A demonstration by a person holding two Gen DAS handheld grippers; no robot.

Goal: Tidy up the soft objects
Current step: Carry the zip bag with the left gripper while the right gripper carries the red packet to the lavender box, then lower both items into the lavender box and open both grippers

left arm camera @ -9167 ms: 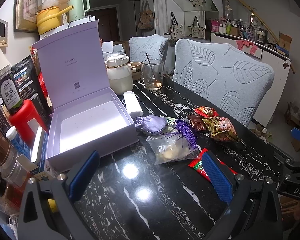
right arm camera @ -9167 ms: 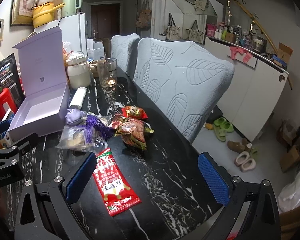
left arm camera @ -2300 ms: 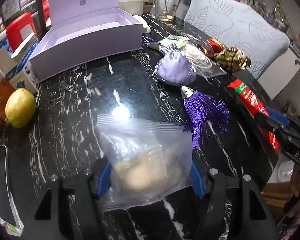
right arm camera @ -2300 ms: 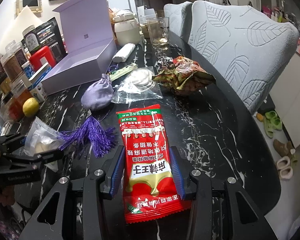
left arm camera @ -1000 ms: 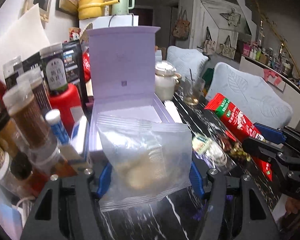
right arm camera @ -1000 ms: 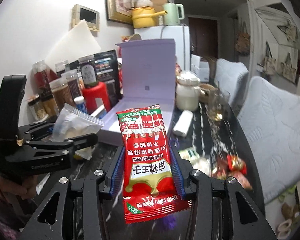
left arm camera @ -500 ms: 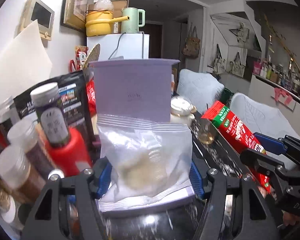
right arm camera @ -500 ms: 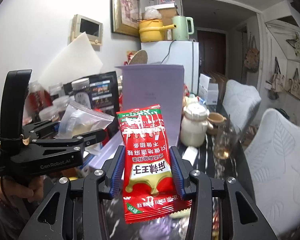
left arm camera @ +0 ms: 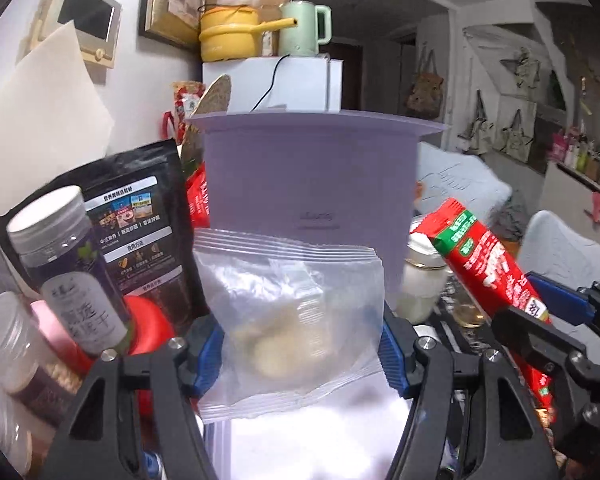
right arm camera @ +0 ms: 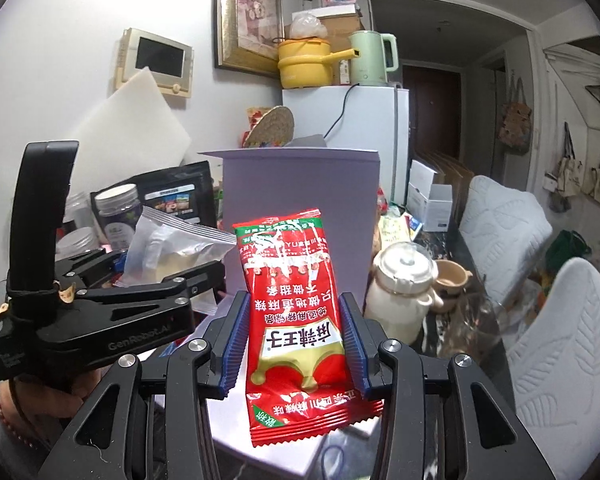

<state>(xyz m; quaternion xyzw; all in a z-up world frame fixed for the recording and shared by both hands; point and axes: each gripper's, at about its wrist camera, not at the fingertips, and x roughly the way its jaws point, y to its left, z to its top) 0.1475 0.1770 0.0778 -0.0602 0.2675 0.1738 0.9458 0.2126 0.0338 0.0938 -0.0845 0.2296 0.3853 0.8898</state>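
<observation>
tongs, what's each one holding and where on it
The left tongs clamp the clear zip bag across its lower half, by its side edges. The right tongs clamp the red snack packet by its side edges, below the middle.

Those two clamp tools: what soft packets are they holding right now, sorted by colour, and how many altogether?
Clear: 1, the clear zip bag with pale lumps inside, pinched in the left gripper.
Red: 1, the red snack packet, pinched in the right gripper.
Total: 2, both held up in front of the open lilac box.
</observation>
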